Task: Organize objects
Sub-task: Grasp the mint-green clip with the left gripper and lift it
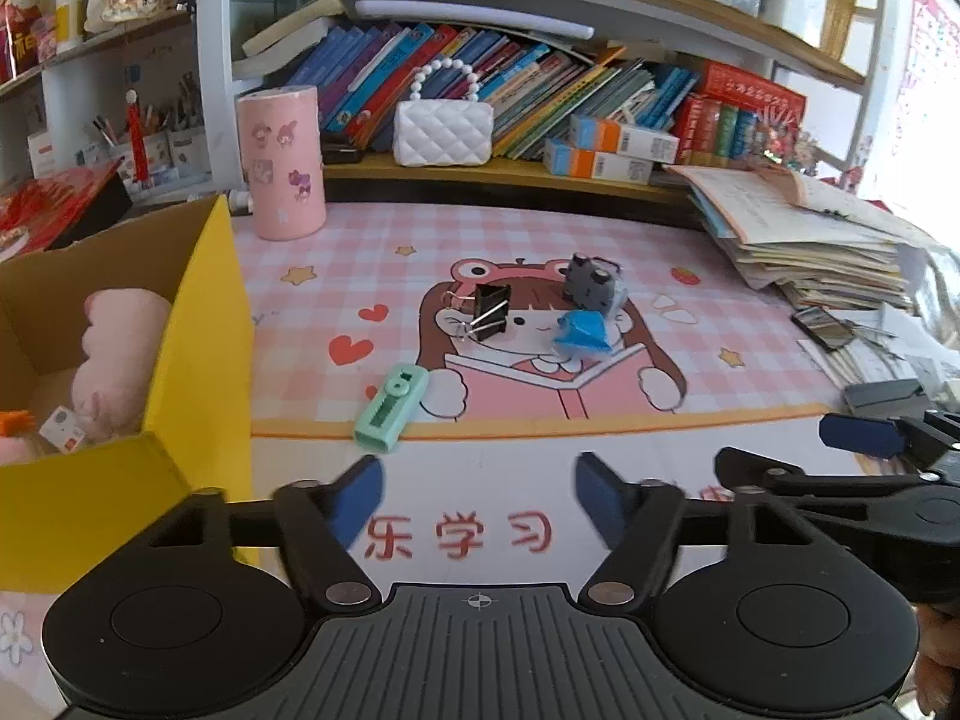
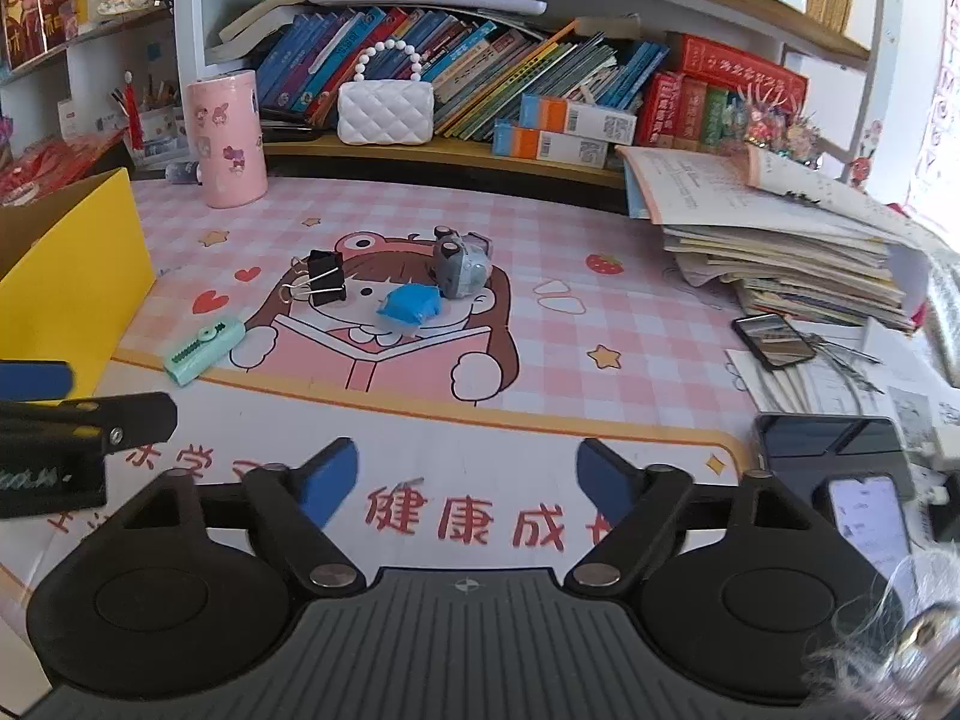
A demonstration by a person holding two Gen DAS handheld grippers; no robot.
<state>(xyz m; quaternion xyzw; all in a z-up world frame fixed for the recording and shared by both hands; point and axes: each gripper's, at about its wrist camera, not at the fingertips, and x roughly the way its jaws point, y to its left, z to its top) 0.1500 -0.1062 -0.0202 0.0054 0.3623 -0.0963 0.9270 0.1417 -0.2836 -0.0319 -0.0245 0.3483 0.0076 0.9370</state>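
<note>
The jaws of the left gripper (image 1: 479, 501) and right gripper (image 2: 468, 483) stand apart and empty. The black binder clip (image 1: 489, 312), blue packet (image 1: 583, 330) and green eraser (image 1: 391, 401) lie at frame centre on the desk (image 1: 690, 438); I judge reaching comes next, toward the yellow box (image 1: 198, 324) at left

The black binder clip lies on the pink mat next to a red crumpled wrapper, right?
Not quite: the crumpled wrapper is blue, not red. The black binder clip does lie beside it on the pink mat, as the right wrist view shows.
</note>
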